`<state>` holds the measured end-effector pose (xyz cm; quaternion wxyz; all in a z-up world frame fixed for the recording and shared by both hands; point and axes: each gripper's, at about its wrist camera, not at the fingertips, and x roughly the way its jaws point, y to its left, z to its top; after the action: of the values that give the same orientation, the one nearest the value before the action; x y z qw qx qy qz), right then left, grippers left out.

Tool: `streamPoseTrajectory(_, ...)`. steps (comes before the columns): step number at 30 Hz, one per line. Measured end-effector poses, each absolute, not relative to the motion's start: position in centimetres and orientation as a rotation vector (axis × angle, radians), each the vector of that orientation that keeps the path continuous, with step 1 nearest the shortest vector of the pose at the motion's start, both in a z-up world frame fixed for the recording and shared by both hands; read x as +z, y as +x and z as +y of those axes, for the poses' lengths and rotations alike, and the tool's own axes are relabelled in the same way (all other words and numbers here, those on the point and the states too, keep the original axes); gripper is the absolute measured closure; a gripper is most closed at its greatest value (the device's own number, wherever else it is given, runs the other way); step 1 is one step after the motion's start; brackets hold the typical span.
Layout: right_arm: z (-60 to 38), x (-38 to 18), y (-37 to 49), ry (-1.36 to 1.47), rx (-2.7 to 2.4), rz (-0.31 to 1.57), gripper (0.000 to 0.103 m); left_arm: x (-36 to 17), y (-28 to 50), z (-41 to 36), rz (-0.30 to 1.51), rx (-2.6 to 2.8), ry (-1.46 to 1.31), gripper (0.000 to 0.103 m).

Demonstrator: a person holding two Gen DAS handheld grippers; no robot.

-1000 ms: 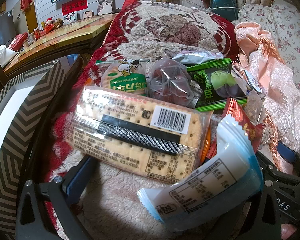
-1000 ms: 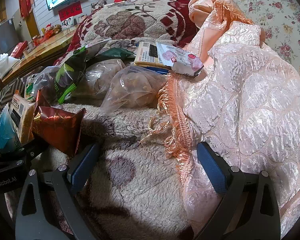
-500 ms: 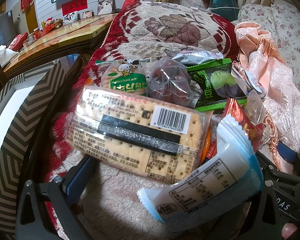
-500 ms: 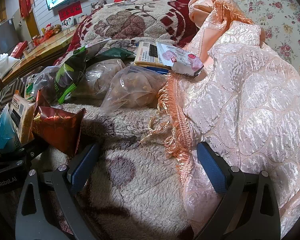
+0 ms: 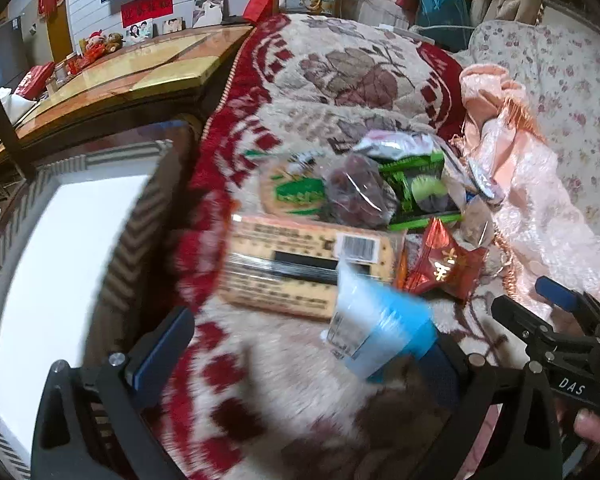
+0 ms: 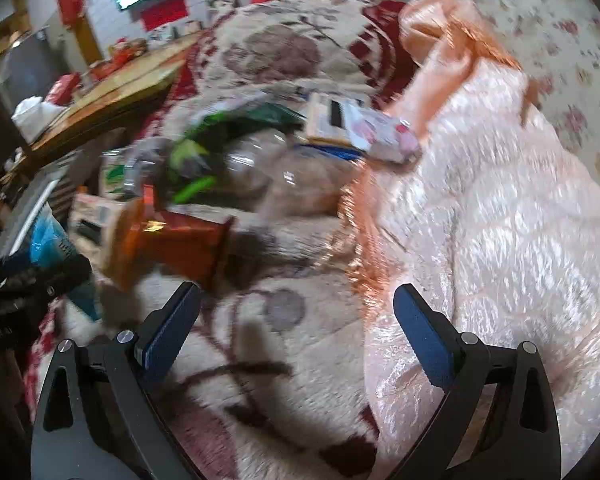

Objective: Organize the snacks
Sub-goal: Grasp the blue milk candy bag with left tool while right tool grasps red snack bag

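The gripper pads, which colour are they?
Blue pads, clearest in the right wrist view.

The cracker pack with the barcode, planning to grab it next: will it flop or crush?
The cracker pack looks like a flat, boxy slab, so probably stiff rather than floppy. Its glossy clear wrapper may slip. The crackers visible inside would likely crack under a hard squeeze.

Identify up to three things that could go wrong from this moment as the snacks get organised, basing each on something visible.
1. The blue-and-white packet rests against only the left gripper's right finger, jaws wide; it could slide off.
2. The right gripper, open, sits beside the peach fringed cloth; its fringe may snag.
3. Both views are blurred, so a grab at the red packet might miss.
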<state>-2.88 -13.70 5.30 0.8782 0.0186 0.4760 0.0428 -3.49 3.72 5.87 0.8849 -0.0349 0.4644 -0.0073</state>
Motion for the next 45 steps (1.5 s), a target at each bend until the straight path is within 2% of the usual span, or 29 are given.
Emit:
streamPoseTrajectory(15, -12.1, 7.8, -2.5, 0.067, 0.287, 1.013, 0.005, 6.0, -5.1, 7.3, 1.076, -0.003, -0.255, 0.000)
streamPoseTrajectory(22, -11.1, 8.0, -3.1, 0.008, 0.303, 1.015, 0.005, 5.1, -7.1, 4.5, 1.133, -0.131, -0.126, 0.001)
streamPoseTrajectory(24, -11.2, 7.9, -3.0, 0.017, 0.301, 1.021, 0.005, 4.1, -7.3, 3.9, 1.148, -0.133, -0.097, 0.005)
streamPoseTrajectory(26, -11.3, 7.9, -3.0, 0.015, 0.297, 1.020, 0.005, 3.0, -7.2, 3.5, 1.178, -0.116, -0.075, 0.019)
streamPoseTrajectory(28, -11.1, 7.9, -2.7, -0.005, 0.314, 1.023, 0.005, 2.0, -7.0, 3.2, 1.212, -0.111, -0.055, 0.028)
streamPoseTrajectory(38, -7.5, 7.2, 1.1, -0.401, 0.520, 1.005, 0.006, 2.1, -7.0, 3.6, 1.194, -0.097, -0.078, 0.027)
streamPoseTrajectory(40, -6.8, 6.9, 1.1, -0.487, 0.539, 0.995, 0.010, 2.0, -7.0, 3.6, 1.194, -0.092, -0.078, 0.027)
streamPoseTrajectory(41, -6.5, 6.7, 1.2, -0.531, 0.552, 0.988, 0.019, 2.0, -7.0, 3.6, 1.193, -0.092, -0.079, 0.027)
streamPoseTrajectory(42, -6.2, 6.4, 1.3, -0.561, 0.568, 0.994, 0.033, 2.0, -6.9, 3.5, 1.193, -0.091, -0.078, 0.027)
streamPoseTrajectory(44, -5.7, 5.5, 1.8, -0.615, 0.566, 1.029, 0.046, 2.0, -6.8, 3.5, 1.193, -0.090, -0.078, 0.028)
streamPoseTrajectory(45, -5.6, 5.2, 1.8, -0.628, 0.563, 1.037, 0.060, 2.0, -6.8, 3.5, 1.191, -0.091, -0.080, 0.029)
